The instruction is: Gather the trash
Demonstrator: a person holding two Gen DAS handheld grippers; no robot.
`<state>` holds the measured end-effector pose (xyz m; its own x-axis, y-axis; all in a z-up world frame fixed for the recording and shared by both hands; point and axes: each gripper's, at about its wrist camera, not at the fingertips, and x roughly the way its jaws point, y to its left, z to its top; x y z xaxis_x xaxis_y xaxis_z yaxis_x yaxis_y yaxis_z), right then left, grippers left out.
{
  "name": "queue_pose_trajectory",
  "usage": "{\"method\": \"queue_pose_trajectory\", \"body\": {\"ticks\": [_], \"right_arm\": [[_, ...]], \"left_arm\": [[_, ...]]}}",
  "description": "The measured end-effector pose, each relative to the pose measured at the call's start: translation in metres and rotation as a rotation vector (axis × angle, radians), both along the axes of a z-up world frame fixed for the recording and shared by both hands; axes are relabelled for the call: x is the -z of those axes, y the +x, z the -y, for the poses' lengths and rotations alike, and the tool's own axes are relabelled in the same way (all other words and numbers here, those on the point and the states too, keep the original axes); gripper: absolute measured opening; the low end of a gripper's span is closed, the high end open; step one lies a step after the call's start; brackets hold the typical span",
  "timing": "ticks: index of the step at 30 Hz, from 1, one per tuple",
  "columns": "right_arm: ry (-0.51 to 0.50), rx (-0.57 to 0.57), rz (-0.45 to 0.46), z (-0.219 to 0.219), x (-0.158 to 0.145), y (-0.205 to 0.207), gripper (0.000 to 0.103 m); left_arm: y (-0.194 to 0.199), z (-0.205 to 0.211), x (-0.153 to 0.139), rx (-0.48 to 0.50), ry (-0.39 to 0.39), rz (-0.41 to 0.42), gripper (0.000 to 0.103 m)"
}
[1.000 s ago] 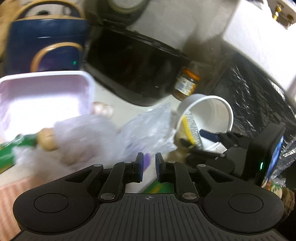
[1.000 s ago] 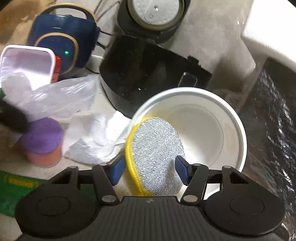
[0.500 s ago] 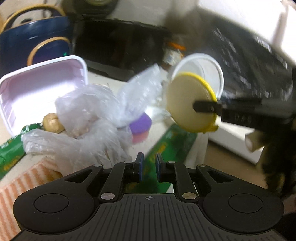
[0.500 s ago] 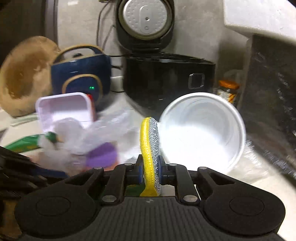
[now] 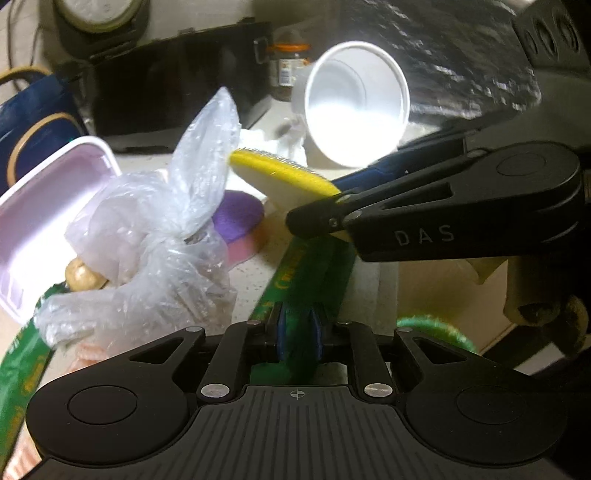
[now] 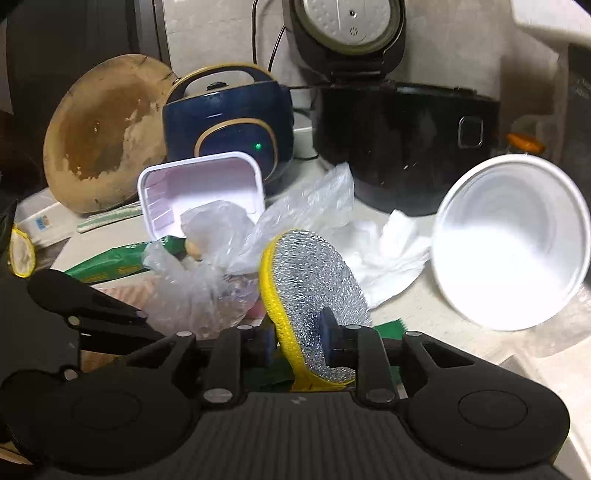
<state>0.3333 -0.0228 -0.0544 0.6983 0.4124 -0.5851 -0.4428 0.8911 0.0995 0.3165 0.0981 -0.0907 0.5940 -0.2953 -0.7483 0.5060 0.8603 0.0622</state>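
My right gripper (image 6: 301,341) is shut on a round scouring pad (image 6: 314,280), silver mesh with a yellow rim, held above the counter. The pad also shows in the left wrist view (image 5: 284,175), pinched by the right gripper (image 5: 332,206). My left gripper (image 5: 297,332) is shut with nothing clearly between its blue pads, above a green wrapper (image 5: 295,266). A crumpled clear plastic bag (image 5: 162,229) lies left of the pad, also in the right wrist view (image 6: 221,266). A white plastic cup (image 6: 509,243) lies on its side at the right.
A pink-white tray (image 6: 199,192), purple-topped sponge (image 5: 236,218), white tissue (image 6: 388,251), blue cooker (image 6: 229,122), black appliance (image 6: 406,147), rice cooker (image 6: 343,33), jar (image 5: 288,70) and wooden board (image 6: 99,133) crowd the counter. A green round item (image 5: 436,328) sits below the edge.
My right gripper closed on the scouring pad, lifted it out of the white cup and has turned it toward the bag. The left gripper shifted right and stayed shut.
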Motion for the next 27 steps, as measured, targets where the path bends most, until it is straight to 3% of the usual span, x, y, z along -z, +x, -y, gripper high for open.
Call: {"method": "queue_pose_trajectory", "body": {"ticks": [3, 6, 7, 15, 18, 21, 23, 27], "right_arm": [[-0.008, -0.012, 0.004, -0.002, 0.003, -0.003, 0.032], [-0.009, 0.003, 0.012, -0.001, 0.002, -0.006, 0.060], [-0.004, 0.012, 0.020, 0.002, 0.002, -0.007, 0.064], [-0.045, 0.112, 0.055, 0.025, 0.001, -0.015, 0.066], [-0.056, 0.154, 0.068, 0.039, 0.000, -0.021, 0.069], [-0.087, 0.201, 0.085, 0.050, 0.001, -0.025, 0.071], [-0.119, 0.257, 0.100, 0.058, 0.002, -0.026, 0.073], [-0.190, 0.489, 0.146, 0.081, 0.002, -0.020, 0.081]], "left_arm": [[0.004, 0.000, 0.000, -0.003, 0.012, 0.006, 0.023], [0.009, -0.002, 0.000, -0.005, 0.062, 0.034, 0.030], [0.012, -0.001, 0.001, -0.002, 0.083, 0.045, 0.033], [0.039, -0.008, 0.001, 0.023, 0.060, 0.017, 0.035], [0.049, -0.012, 0.004, 0.020, 0.016, -0.001, 0.036], [0.060, -0.017, 0.010, 0.006, -0.032, -0.057, 0.045], [0.063, -0.015, 0.013, 0.007, -0.037, -0.052, 0.051], [0.058, -0.009, 0.015, 0.001, -0.041, -0.034, 0.052]]}}
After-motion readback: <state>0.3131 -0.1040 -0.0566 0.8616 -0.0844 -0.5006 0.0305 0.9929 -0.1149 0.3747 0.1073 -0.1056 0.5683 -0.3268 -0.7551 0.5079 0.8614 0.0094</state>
